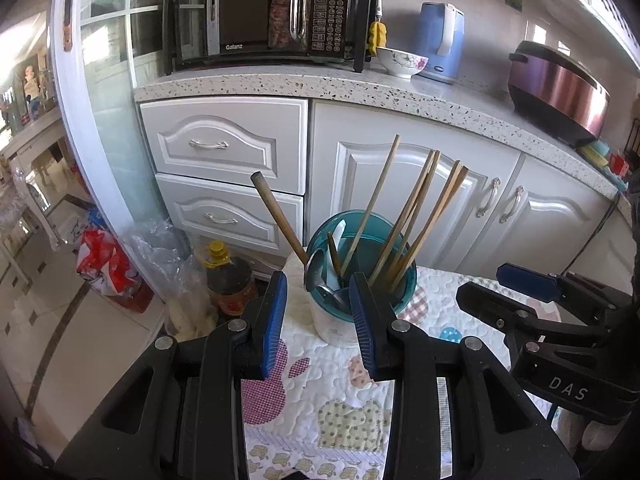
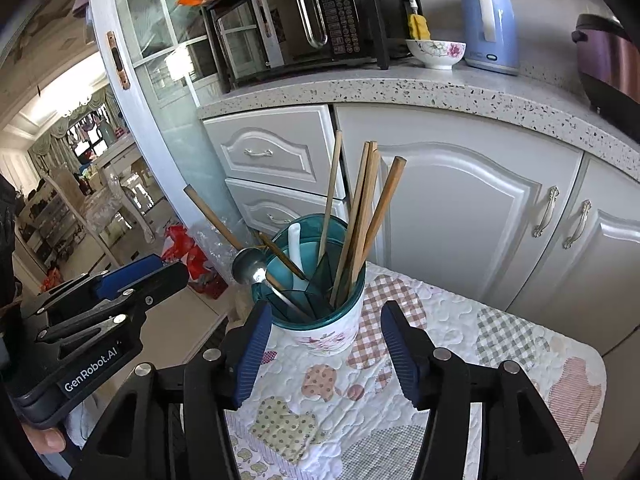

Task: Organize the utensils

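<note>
Both grippers unclenched and empty, utensil holder upright ahead, chopsticks inside

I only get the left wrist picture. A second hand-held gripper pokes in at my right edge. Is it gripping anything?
Observer: No. Its own camera shows the right hand-held gripper open, with nothing between its pads. The utensil holder stands just ahead of it.
Operator: Is that holder plain white below the teal rim?
Observer: No, pink flowers are printed on its white wall.
Operator: And who carries my gripper?
Observer: A person. A thumb shows under the body of the left hand-held gripper.
</note>
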Tool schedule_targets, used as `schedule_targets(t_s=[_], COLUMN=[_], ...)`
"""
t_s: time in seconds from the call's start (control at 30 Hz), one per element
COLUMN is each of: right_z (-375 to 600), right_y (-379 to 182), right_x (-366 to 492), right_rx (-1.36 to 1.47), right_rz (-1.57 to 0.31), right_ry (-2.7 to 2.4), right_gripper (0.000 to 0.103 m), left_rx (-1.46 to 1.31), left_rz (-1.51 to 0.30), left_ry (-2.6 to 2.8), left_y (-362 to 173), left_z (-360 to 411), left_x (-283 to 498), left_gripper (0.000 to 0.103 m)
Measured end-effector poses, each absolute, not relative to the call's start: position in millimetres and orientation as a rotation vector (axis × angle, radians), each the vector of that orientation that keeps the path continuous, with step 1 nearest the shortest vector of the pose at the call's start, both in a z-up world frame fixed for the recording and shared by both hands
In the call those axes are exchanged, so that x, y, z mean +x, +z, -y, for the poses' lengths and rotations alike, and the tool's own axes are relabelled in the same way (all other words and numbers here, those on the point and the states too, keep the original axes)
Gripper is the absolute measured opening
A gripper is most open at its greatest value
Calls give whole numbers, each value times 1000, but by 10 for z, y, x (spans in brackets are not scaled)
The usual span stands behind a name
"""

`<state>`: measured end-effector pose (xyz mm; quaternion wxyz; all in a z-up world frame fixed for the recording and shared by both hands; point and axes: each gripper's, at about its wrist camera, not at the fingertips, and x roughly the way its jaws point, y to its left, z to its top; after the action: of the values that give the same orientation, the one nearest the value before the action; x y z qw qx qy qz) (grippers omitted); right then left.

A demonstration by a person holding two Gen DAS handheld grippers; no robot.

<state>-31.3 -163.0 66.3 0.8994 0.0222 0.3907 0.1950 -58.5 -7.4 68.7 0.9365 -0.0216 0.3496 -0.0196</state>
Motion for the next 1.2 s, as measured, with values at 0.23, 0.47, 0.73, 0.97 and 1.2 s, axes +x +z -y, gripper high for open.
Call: schedule_targets(t_s=[0.23, 0.47, 0.73, 0.97, 1.2], right_z=[1615, 1631, 1604, 1624, 1620], right_y=[644, 643, 633, 620, 607], right_x=[-325, -331, -341, -327, -315], right_rx=[39, 42, 35, 39, 33], right_rz=[-815, -817, -823, -826, -834], right_ry=[400, 391, 399, 391, 390], right_gripper=[55, 56, 59, 59, 59], left_rx=[-38, -40, -39, -37, -37], left_rz=[-706, -707, -713, -714, -717], left_ry=[-29, -29, -30, -29, -31], left_y=[686, 683, 671, 666, 656], left_z=[83, 79, 94, 102, 102], left_x=[-610, -612, -608, -609, -607], left_gripper=[32, 32, 32, 32, 32])
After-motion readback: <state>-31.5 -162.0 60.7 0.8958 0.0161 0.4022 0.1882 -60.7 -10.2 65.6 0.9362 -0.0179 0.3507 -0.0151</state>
